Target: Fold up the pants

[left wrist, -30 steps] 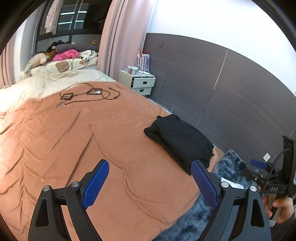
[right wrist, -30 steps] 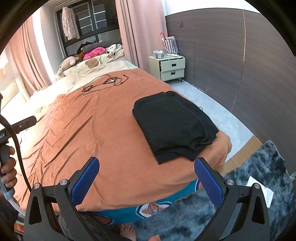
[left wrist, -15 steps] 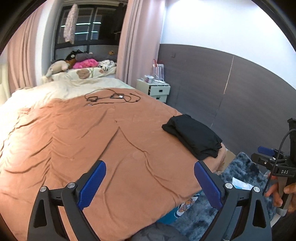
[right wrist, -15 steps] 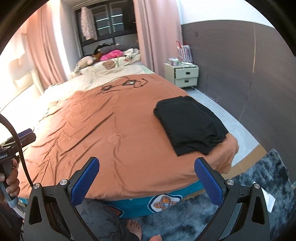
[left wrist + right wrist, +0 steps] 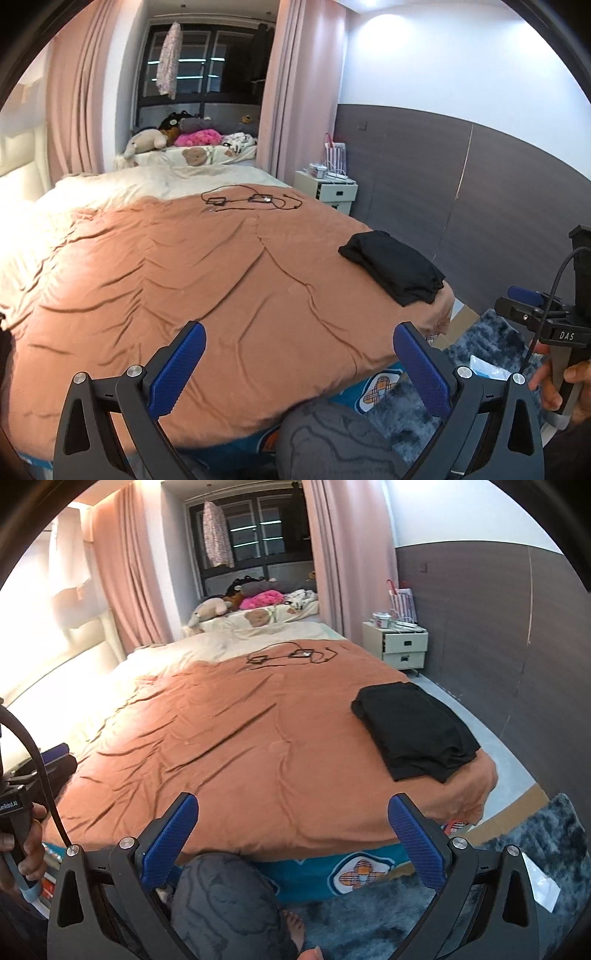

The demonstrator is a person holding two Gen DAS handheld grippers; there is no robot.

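Nearest you, both tools hang off the foot of the bed with nothing between their fingers: the left gripper (image 5: pixel 298 363) stands wide apart, and the right gripper (image 5: pixel 293 836) is spread just as wide.

Beyond them lies the orange blanket (image 5: pixel 240 746), rumpled and soft, so expect it to drag if you pinch too deep.

The pants (image 5: pixel 415 729) sit on the bed's right side near the foot corner, already a flat black stack of layers, well apart from both tools. They look light, limp and slack; judge them likely to slump open if lifted by one point. Take a folded edge with all layers caught, one tool at each end.

Farther off, cables (image 5: pixel 291 655) lie on the blanket. The nightstand (image 5: pixel 400 646) has both drawers closed; the clutter on top is too small to name.
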